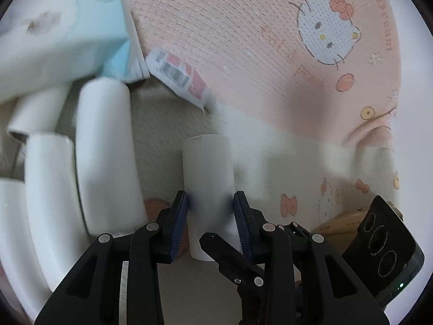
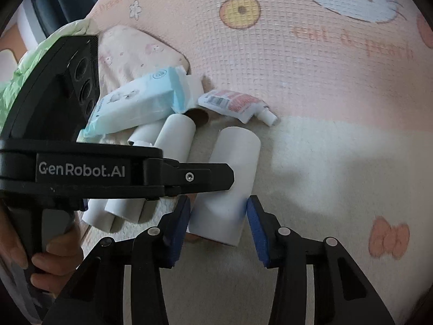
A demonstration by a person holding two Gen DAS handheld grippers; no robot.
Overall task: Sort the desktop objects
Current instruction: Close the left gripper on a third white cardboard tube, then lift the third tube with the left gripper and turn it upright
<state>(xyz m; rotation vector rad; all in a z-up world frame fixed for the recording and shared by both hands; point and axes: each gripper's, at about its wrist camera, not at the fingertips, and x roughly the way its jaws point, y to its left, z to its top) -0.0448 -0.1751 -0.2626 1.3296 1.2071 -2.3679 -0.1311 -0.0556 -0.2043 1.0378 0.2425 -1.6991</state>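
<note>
The sorting looks partly done. Several white paper rolls [image 2: 176, 135] already lie bunched together, side by side, with a light-blue tissue pack [image 2: 135, 100] resting across their far ends. One more lone roll [image 2: 232, 157] lies just beside that bunch, not yet joined to it. A small squeeze tube [image 2: 232, 103] with a barcode lies apart, just beyond the lone roll, where the pink cartoon-print mat [image 2: 324, 67] meets the cream surface. It appears still to need a place. Both tools are on that lone roll. The left gripper [image 1: 211, 203] has it between its blue pads near the roll's middle, half closed, and the pads seem to press its sides. The right gripper [image 2: 217, 211] straddles the roll's near end, also closed to the roll's width with the pads against it. Seen from the right wrist, the left gripper reaches in from the left across the bunch, carried by a hand [image 2: 54, 257].
</note>
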